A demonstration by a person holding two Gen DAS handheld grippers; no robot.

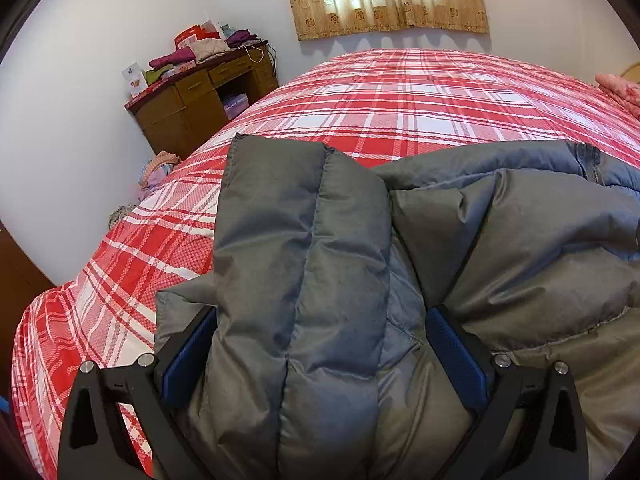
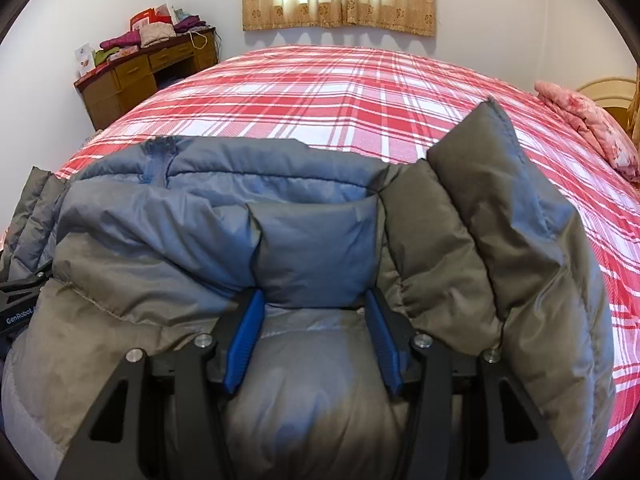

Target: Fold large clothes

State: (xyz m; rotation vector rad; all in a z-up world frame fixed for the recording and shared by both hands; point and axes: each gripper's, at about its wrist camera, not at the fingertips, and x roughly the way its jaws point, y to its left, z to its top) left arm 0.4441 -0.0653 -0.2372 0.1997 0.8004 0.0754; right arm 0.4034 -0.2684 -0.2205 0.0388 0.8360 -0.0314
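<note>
Fold looks mid-way: the grey puffer jacket (image 2: 168, 240) lies bunched at the near edge of the bed (image 2: 320, 92), both sleeves stand up off the body, and nothing is squared into a flat stack yet. Left gripper (image 1: 320, 344) has its fingers clamped on a thick quilted sleeve; right gripper (image 2: 316, 320) pinches a padded fold near the zip. Fabric is bulky, slick-looking and springy, probably won't hold a crease without pressing. Remaining: lay sleeves inward, fold body over.
</note>
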